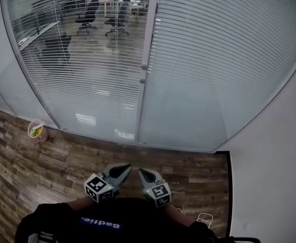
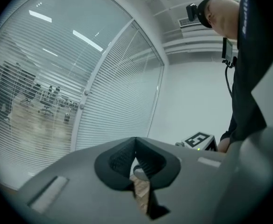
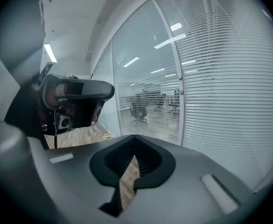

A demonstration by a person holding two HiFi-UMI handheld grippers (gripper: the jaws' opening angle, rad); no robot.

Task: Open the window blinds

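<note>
A: Fingers first. Left gripper (image 2: 136,143)?
B: Tips pressed together, nothing pinched. A strip of wood floor (image 2: 141,190) shows through the slot below them.
A: Right gripper (image 3: 135,143)?
B: Same. Closed tight and empty, with floor showing through its slot too.
A: Where do they sit?
B: Low and tucked close to the person's body, side by side. The tips angle toward each other, near but apart in the head view. Both are well short of the blinds (image 1: 97,80).
A: Why like that?
B: My guess is a carry pose for walking up. There's nothing to grab yet, so the jaws are closed and the hands pulled in.
A: Task thing?
B: Straight ahead, two panels split by a white post (image 1: 149,34). The left panel's slats are tilted enough to show chairs (image 1: 87,16) in the room beyond. The right panel (image 1: 229,59) reads near solid white, slats closed.
A: Any control?
B: Two small knobs (image 1: 144,67) on the post, one above the other. Probably the slat controls, but I can't confirm.
A: Progress?
B: Not started, I'd say. Next it needs a reach to the post, with the jaws parted to pinch a knob.
A: Other stuff?
B: A small cup (image 1: 36,130) on the floor by the left panel's base, and a white wall (image 1: 274,161) on the right.
</note>
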